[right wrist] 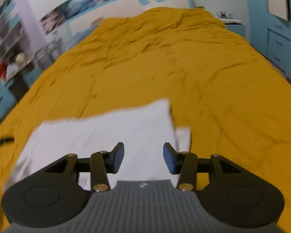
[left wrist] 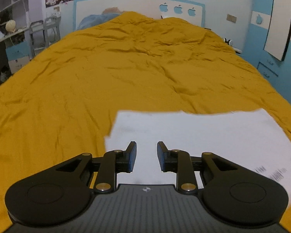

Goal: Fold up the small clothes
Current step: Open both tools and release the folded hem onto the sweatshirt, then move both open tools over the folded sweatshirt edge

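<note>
A white garment lies flat on the mustard-yellow bedspread, near the foot of the bed. A printed label shows at its near right edge. My left gripper is open and empty, above the garment's near left part. In the right wrist view the same garment lies below my right gripper, which is open and empty above its near right part. The garment's right side shows a folded layer. This view is blurred by motion.
The yellow bedspread covers the whole bed up to the headboard. Shelves and chairs stand to the left. Blue drawers and a mirror stand to the right. A dark object lies at the left edge.
</note>
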Demonstrator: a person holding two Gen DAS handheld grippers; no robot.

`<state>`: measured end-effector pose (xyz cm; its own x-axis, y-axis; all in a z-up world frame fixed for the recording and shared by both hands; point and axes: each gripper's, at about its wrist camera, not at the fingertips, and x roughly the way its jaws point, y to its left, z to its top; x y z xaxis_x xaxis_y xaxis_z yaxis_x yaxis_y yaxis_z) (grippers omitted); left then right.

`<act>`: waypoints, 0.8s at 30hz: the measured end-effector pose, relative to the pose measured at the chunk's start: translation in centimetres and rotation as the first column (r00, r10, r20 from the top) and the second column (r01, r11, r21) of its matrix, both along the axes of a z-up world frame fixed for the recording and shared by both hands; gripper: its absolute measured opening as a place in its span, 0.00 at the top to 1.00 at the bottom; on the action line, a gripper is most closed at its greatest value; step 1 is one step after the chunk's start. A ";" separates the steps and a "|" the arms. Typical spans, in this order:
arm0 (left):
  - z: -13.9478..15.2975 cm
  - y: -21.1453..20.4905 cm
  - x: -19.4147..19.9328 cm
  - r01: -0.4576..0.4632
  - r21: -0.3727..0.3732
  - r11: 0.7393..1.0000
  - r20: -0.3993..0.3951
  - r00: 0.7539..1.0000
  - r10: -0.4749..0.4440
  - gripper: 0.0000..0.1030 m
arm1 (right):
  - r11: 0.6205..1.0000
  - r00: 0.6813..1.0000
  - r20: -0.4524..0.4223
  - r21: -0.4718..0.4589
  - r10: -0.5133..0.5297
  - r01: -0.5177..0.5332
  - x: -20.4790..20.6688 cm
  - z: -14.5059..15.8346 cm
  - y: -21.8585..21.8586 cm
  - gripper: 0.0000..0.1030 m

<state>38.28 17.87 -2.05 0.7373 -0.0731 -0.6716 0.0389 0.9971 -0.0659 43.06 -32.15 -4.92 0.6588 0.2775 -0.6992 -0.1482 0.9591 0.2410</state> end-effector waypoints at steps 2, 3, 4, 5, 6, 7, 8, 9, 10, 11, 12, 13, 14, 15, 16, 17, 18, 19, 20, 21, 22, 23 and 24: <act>-0.4 -0.7 -2.3 0.010 -0.001 1.000 0.004 1.000 -0.010 0.70 | 0.998 0.999 0.017 -0.053 0.028 -0.027 -3.0 -0.3 0.7 0.65; -0.7 -0.8 -3.2 0.007 0.004 1.000 0.002 1.000 -0.007 0.70 | 0.996 0.999 0.023 -0.083 0.034 -0.032 -4.3 -0.6 1.0 0.65; -1.1 -1.0 -4.1 -0.001 0.008 1.000 -0.002 1.000 0.001 0.71 | 0.994 0.999 0.023 -0.106 0.034 -0.032 -5.5 -1.0 1.2 0.65; -1.6 -1.0 -4.9 -0.014 0.009 1.000 -0.007 1.000 0.014 0.71 | 0.992 0.999 0.027 -0.126 0.030 -0.027 -6.5 -1.6 1.2 0.65; -2.0 -0.9 -5.5 -0.027 0.019 0.999 -0.016 0.999 0.027 0.72 | 0.990 1.000 0.027 -0.142 0.015 -0.011 -7.5 -2.2 1.1 0.65; -2.4 -0.9 -6.2 -0.046 0.037 0.998 -0.025 0.999 0.047 0.73 | 0.990 1.000 0.016 -0.141 -0.005 0.007 -8.0 -2.8 0.8 0.65; -2.8 -0.9 -6.9 -0.066 0.063 0.996 -0.034 0.997 0.068 0.74 | 0.991 1.000 0.008 -0.135 -0.021 0.022 -8.6 -3.3 0.5 0.67; -3.3 -0.9 -7.4 -0.086 0.105 0.991 -0.038 0.995 0.090 0.75 | 0.991 0.999 0.001 -0.131 -0.036 0.035 -9.1 -4.0 0.2 0.70; -3.5 -0.8 -7.8 -0.101 0.128 0.987 -0.039 0.994 0.107 0.75 | 0.990 0.999 -0.014 -0.131 -0.053 0.050 -9.5 -4.6 -0.1 0.73; -3.9 -0.7 -8.2 -0.115 0.135 0.984 -0.045 0.992 0.122 0.76 | 0.990 0.998 -0.028 -0.130 -0.059 0.055 -9.9 -5.2 -0.3 0.75; -4.4 -0.3 -8.3 -0.130 0.128 0.983 -0.063 0.988 0.138 0.77 | 0.990 0.997 -0.038 -0.129 -0.061 0.056 -10.1 -5.7 -0.4 0.75; -5.0 0.1 -8.3 -0.143 0.124 0.982 -0.085 0.984 0.154 0.78 | 0.990 0.997 -0.052 -0.127 -0.065 0.058 -10.3 -6.4 -0.6 0.77; -5.7 0.4 -8.3 -0.151 0.126 0.980 -0.111 0.980 0.165 0.79 | 0.991 0.995 -0.064 -0.116 -0.071 0.063 -10.3 -7.0 -0.8 0.77; -6.5 0.7 -8.2 -0.155 0.132 0.979 -0.134 0.976 0.172 0.80 | 0.992 0.994 -0.073 -0.100 -0.080 0.073 -10.1 -7.3 -1.0 0.77; -7.2 1.0 -8.4 -0.158 0.135 0.978 -0.142 0.974 0.177 0.80 | 0.993 0.993 -0.081 -0.086 -0.089 0.082 -10.1 -7.5 -1.2 0.77; -7.6 1.2 -8.4 -0.160 0.130 0.979 -0.145 0.973 0.178 0.80 | 0.993 0.993 -0.083 -0.088 -0.088 0.081 -10.0 -7.6 -1.1 0.77; -7.7 1.3 -8.4 -0.162 0.125 0.979 -0.148 0.972 0.180 0.80 | 0.992 0.993 -0.084 -0.102 -0.081 0.072 -9.9 -7.8 -1.0 0.77; -7.6 1.3 -8.2 -0.163 0.125 0.979 -0.149 0.972 0.181 0.80 | 0.991 0.993 -0.086 -0.115 -0.076 0.066 -10.1 -8.0 -0.8 0.77; -7.5 1.3 -8.1 -0.163 0.130 0.978 -0.150 0.972 0.182 0.80 | 0.990 0.994 -0.089 -0.130 -0.068 0.056 -10.1 -8.0 -0.6 0.77; -7.4 1.2 -8.1 -0.165 0.136 0.977 -0.149 0.971 0.185 0.80 | 0.989 0.994 -0.092 -0.144 -0.059 0.046 -9.9 -8.0 -0.3 0.77; -7.1 1.0 -8.1 -0.171 0.138 0.975 -0.147 0.970 0.191 0.80 | 0.987 0.994 -0.097 -0.156 -0.051 0.036 -9.8 -7.8 -0.2 0.77; -6.7 0.9 -8.2 -0.177 0.137 0.975 -0.142 0.970 0.196 0.79 | 0.985 0.994 -0.098 -0.168 -0.045 0.028 -9.7 -7.4 -0.1 0.77; -6.3 0.7 -8.6 -0.181 0.134 0.974 -0.131 0.971 0.198 0.79 | 0.983 0.996 -0.087 -0.184 -0.030 0.014 -9.8 -6.7 0.1 0.77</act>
<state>29.67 18.57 -8.34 0.6258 0.1461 -0.7662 -0.1526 0.9863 0.0634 33.23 -32.01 -11.62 0.5966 0.1257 -0.7927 -0.1126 0.9910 0.0725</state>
